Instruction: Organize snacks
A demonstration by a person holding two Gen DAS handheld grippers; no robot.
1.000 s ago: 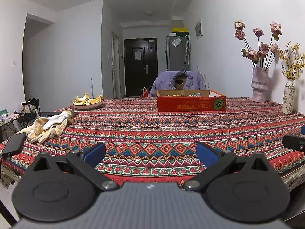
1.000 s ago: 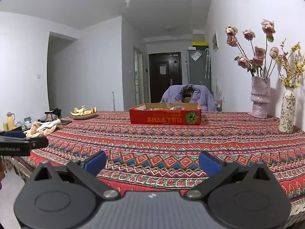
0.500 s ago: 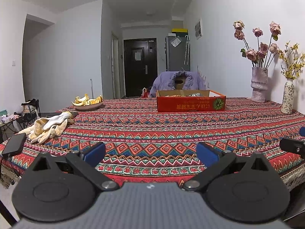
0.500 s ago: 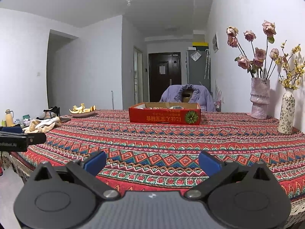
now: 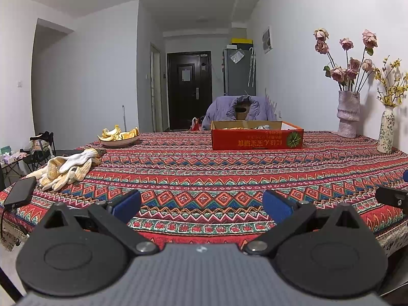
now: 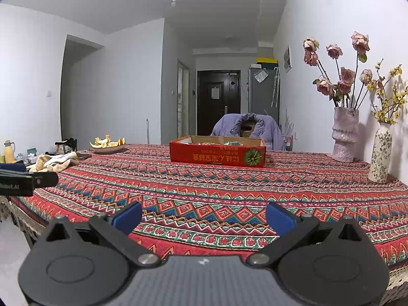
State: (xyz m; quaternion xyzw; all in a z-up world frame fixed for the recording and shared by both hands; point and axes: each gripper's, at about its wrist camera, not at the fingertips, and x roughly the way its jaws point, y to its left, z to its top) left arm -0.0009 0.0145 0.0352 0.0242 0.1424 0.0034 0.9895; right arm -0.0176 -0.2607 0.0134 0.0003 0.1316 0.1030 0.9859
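- Clearly, both the left gripper [image 5: 201,202] and right gripper [image 6: 204,216] hold nothing, fingers spread wide.
- Best reach across the surface [image 5: 204,173] towards the red box [image 5: 257,139], staying level.

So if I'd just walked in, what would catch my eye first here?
Probably the bright patterned tablecloth covering the whole table. Next, the red cardboard box at its far middle, and the vase of faded pink roses against the right wall. Up close, both pairs of blue-padded jaws hang open and empty.
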